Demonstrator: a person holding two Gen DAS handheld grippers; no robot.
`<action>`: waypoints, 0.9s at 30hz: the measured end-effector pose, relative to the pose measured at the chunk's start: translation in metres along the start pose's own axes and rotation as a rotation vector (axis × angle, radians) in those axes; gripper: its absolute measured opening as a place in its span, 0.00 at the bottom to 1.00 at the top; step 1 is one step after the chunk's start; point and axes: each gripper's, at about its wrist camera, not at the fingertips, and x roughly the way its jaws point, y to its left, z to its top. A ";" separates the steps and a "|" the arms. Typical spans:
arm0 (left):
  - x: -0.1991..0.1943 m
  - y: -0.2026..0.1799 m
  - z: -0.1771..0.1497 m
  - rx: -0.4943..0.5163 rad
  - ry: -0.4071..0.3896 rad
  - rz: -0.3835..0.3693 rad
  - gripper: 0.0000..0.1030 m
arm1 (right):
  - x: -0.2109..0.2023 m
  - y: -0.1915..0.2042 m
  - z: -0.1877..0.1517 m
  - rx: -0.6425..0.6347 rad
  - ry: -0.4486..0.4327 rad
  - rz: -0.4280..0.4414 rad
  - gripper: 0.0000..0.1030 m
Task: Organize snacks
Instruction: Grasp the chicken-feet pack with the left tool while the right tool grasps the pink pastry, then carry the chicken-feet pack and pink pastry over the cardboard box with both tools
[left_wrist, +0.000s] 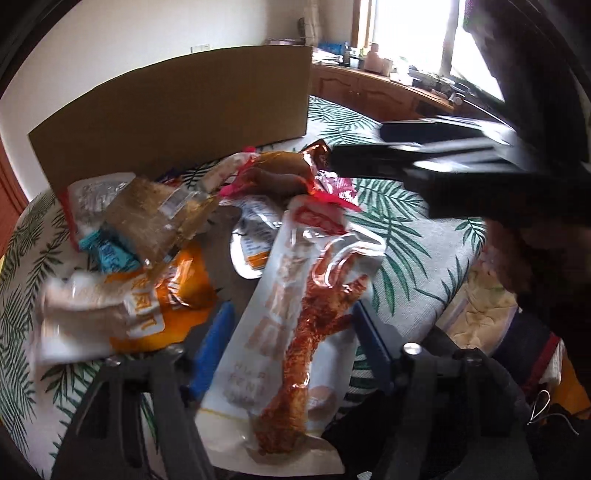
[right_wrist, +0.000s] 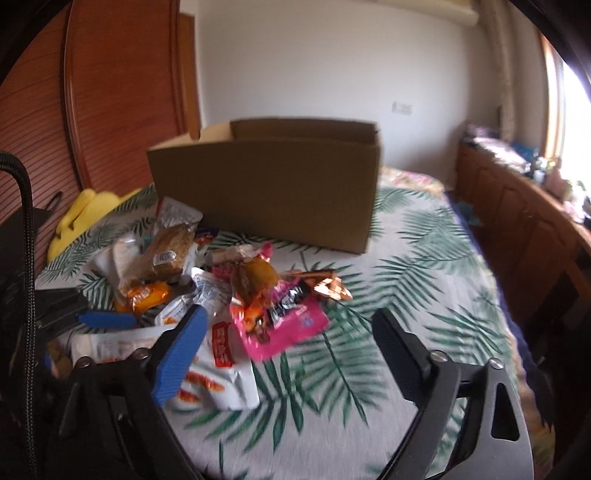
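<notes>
The snacks lie in a loose heap on a leaf-patterned bed cover, just in front of an open cardboard box that looks like the place they are meant to go.

The left tool straddles a long white chicken-foot packet at the near edge of the heap. Its blue pads flank the packet, but whether they press on it cannot be told.

The right tool stands wide open and empty, just short of a pink packet, with only the bed cover between its fingers.

The step in hand appears to be the first pick-ups. Next, the left tool needs to clamp the slippery packet firmly and lift it clear. The right tool should advance onto the pink packet before closing. Both loads must then go over the box wall.
</notes>
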 end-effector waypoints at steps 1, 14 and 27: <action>0.000 -0.001 0.001 0.006 -0.001 -0.005 0.58 | 0.009 0.001 0.006 -0.013 0.019 0.016 0.83; -0.003 0.009 0.006 -0.004 -0.043 -0.058 0.25 | 0.073 0.010 0.038 -0.097 0.222 0.105 0.62; 0.011 0.005 0.013 0.016 -0.016 -0.051 0.32 | 0.092 0.011 0.040 -0.094 0.300 0.141 0.44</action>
